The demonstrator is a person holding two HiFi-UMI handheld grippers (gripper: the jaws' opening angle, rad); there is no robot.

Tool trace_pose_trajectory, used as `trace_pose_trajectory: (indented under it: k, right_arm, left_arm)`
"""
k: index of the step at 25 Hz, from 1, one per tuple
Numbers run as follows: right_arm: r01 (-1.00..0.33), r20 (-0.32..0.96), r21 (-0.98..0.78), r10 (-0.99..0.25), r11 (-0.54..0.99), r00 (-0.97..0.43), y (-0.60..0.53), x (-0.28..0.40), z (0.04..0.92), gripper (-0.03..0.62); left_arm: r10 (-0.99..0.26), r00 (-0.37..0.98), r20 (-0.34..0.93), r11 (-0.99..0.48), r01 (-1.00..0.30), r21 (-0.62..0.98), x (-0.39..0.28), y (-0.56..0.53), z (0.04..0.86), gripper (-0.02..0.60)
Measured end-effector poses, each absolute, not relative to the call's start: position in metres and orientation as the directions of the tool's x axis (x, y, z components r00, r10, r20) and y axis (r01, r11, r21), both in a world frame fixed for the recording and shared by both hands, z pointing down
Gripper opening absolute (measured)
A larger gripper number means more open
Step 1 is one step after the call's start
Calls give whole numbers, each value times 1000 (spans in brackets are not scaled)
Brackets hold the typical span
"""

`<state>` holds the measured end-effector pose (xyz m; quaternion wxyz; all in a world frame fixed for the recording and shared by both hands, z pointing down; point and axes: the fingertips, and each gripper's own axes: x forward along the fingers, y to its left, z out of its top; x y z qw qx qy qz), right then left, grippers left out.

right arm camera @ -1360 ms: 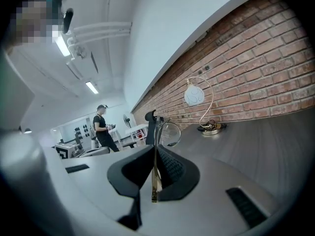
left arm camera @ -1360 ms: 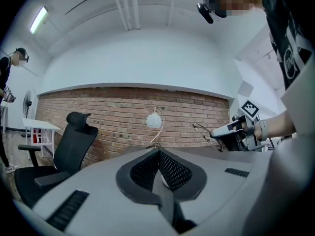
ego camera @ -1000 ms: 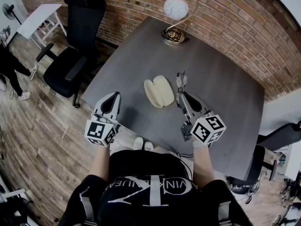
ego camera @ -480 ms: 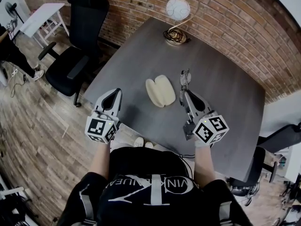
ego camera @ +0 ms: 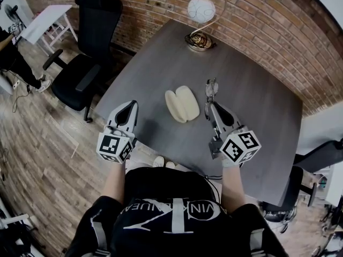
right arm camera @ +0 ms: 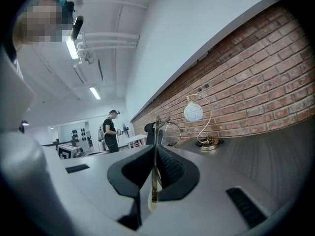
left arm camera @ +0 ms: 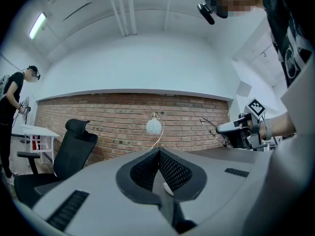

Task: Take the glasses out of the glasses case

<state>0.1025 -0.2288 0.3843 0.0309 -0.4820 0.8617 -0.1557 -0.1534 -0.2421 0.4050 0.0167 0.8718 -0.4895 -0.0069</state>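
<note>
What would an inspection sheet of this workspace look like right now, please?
Surface: dark grey table.
Job's things: cream glasses case lies open, apparently empty; glasses are out, beside it.
Clutter: globe lamp at the far edge.
Grippers: right claw shut on the glasses; left claw shut, empty, by the table's near edge.
Cables: coil at the lamp's base, possibly its cord.
Surroundings: brick wall, black office chair, wood floor, a person at the left.
</note>
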Motion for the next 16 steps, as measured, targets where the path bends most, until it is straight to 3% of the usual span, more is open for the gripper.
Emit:
trace_pose_trajectory:
  k: [16]
  right_arm:
    - [-817,100,-328,-843,474,-529,-245,110,395,35]
  left_arm:
    - [-850,527,22,-526,-850,35,-147,-259,411,15]
